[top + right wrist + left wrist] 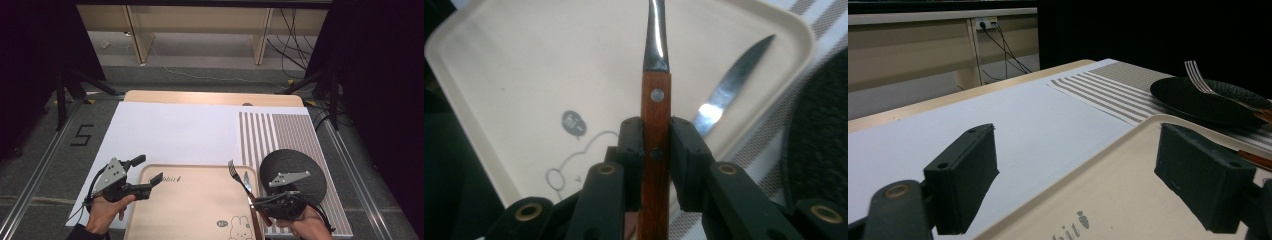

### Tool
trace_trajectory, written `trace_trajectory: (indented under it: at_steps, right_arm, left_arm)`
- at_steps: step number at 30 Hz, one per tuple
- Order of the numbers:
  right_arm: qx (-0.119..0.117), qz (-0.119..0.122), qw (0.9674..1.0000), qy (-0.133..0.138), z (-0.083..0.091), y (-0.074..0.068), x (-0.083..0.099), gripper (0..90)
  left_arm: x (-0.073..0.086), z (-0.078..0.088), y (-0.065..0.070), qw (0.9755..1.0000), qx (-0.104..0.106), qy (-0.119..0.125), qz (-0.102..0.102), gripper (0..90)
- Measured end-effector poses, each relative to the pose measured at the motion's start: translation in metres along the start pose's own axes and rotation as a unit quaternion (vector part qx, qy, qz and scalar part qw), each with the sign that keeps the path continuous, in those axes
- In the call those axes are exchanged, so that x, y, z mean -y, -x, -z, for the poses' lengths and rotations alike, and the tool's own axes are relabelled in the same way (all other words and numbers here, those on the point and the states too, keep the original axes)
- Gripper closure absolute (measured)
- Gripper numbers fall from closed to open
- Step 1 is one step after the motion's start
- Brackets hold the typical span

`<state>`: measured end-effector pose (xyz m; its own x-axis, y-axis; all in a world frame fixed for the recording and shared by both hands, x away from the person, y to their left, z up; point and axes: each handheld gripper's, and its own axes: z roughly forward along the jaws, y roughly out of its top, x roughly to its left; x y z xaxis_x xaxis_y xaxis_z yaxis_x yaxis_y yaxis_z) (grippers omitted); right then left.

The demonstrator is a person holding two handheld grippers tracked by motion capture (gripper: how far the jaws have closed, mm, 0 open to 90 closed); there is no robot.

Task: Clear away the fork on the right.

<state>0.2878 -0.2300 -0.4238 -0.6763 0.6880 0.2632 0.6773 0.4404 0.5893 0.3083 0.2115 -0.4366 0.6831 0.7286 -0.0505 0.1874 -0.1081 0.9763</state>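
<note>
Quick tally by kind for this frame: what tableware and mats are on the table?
Fork: 1, held in the right gripper
Knife: 1
Black plate: 1
Beige tray: 1
Striped placemat: 1
White sheet: 1
Total: 6

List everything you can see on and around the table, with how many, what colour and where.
Fork: one, steel with a brown wooden handle, held above the tray's right edge.
Knife: one, steel blade, lying on the tray by its right edge.
Tray: one, beige with a rabbit drawing, near edge of the table.
Plate: one, black, on the striped mat right of the tray.
Striped mat: one, brown and white, right side of the table.
White sheet: one, covering the left and middle of the table.
Table: one, light wood.
Left tongs: black, open, at the tray's left edge.
Right tongs: black, shut on the fork handle.
</note>
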Motion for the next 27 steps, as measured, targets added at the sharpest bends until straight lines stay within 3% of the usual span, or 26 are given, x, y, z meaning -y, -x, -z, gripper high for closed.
trace_trajectory:
  at_steps: [2, 19, 20, 27]
  right_arm:
    - [0.000, 0.010, 0.9999, -0.002, -0.003, -0.002, -0.001, 77.0]
    - [-0.034, 0.010, 0.9991, -0.022, -0.028, -0.029, -0.005, 77.0]
    - [-0.038, 0.014, 0.9986, -0.033, -0.028, -0.029, -0.006, 77.0]
    - [-0.046, 0.018, 0.9979, -0.041, -0.036, -0.031, -0.005, 77.0]
  left_arm:
    - [0.000, 0.000, 0.000, 1.0000, 0.000, 0.000, 0.000, 16.1]
    - [0.000, -0.001, 0.000, 1.0000, 0.004, 0.006, 0.001, 16.2]
    - [0.000, 0.000, 0.000, 1.0000, 0.001, 0.002, 0.001, 16.2]
    - [0.000, -0.001, 0.000, 1.0000, 0.004, 0.006, 0.002, 16.1]
